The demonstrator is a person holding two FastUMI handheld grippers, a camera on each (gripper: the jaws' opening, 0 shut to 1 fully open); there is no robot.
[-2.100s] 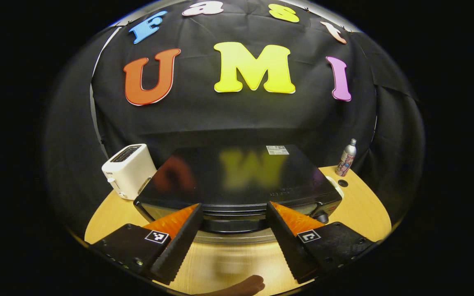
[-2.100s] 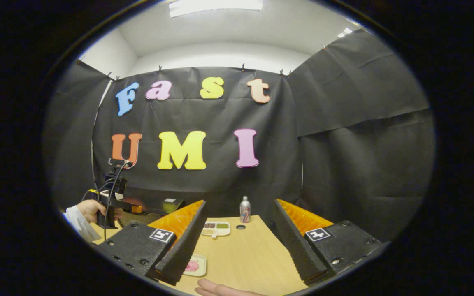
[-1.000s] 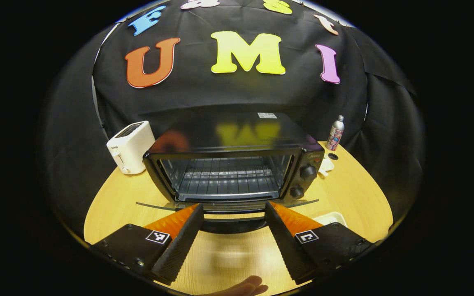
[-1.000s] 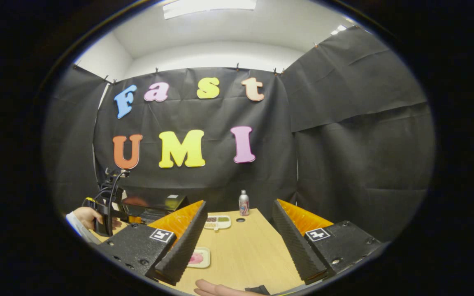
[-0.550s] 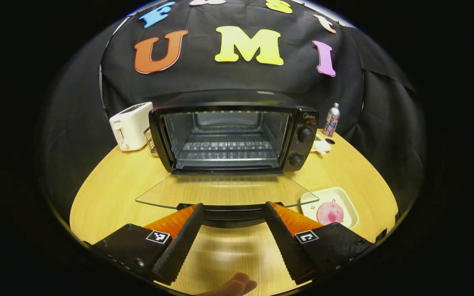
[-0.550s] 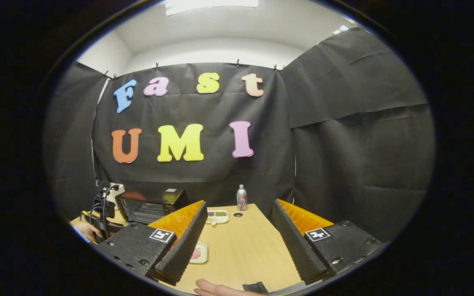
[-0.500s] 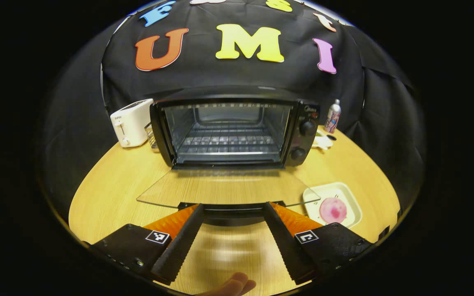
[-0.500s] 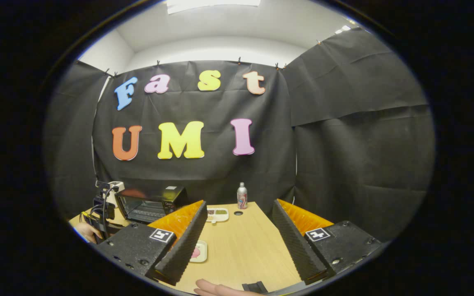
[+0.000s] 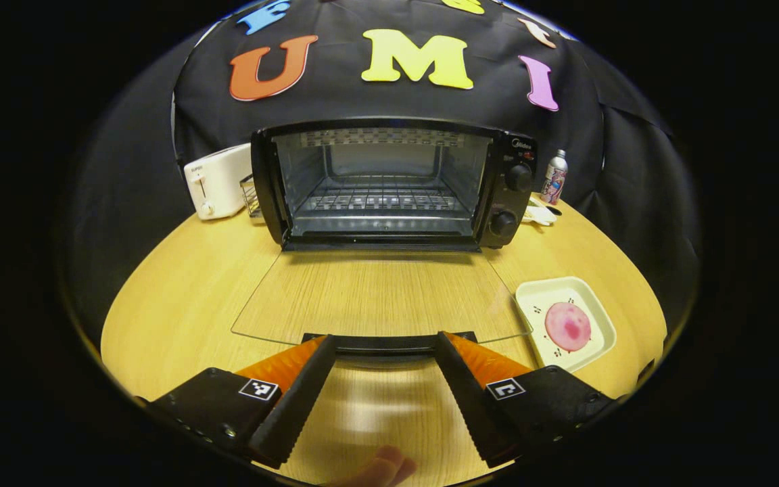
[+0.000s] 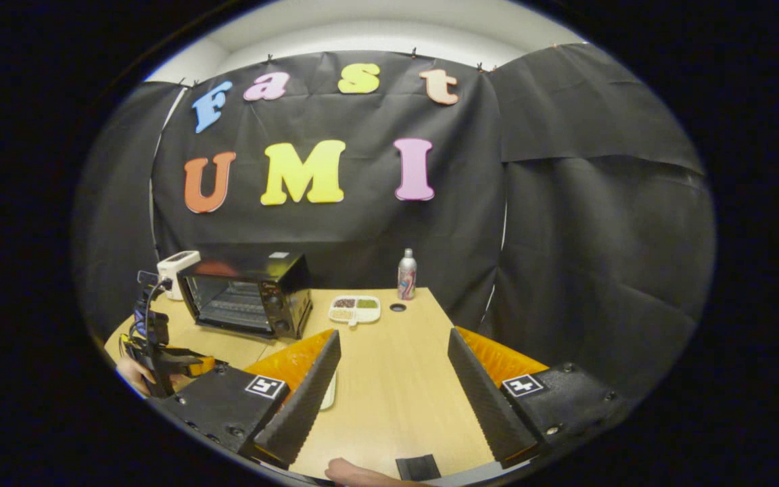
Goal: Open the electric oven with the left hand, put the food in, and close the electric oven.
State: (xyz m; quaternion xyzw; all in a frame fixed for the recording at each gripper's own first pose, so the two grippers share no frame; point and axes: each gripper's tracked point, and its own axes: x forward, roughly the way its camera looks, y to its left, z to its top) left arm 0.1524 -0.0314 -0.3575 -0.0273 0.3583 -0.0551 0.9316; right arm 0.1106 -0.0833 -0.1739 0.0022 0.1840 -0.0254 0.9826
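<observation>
The left gripper [image 9: 383,348] has its fingers spread wide, with the black handle [image 9: 384,343] of the lowered glass door [image 9: 379,294] lying across between their tips; whether they touch it I cannot tell. Beyond the door stands the open electric oven [image 9: 389,182], and the food [image 9: 568,326] (a pink round piece on a cream plate [image 9: 596,308]) lies on the table [image 9: 180,291], to the right of the door. The right gripper [image 10: 393,352] is wide open too and holds nothing, with the oven far to its left.

We can't quite tell whether the left gripper [image 9: 384,353] touches the door handle [image 9: 388,343]. In the right gripper view the plate [image 10: 328,390] hides behind a finger.
</observation>
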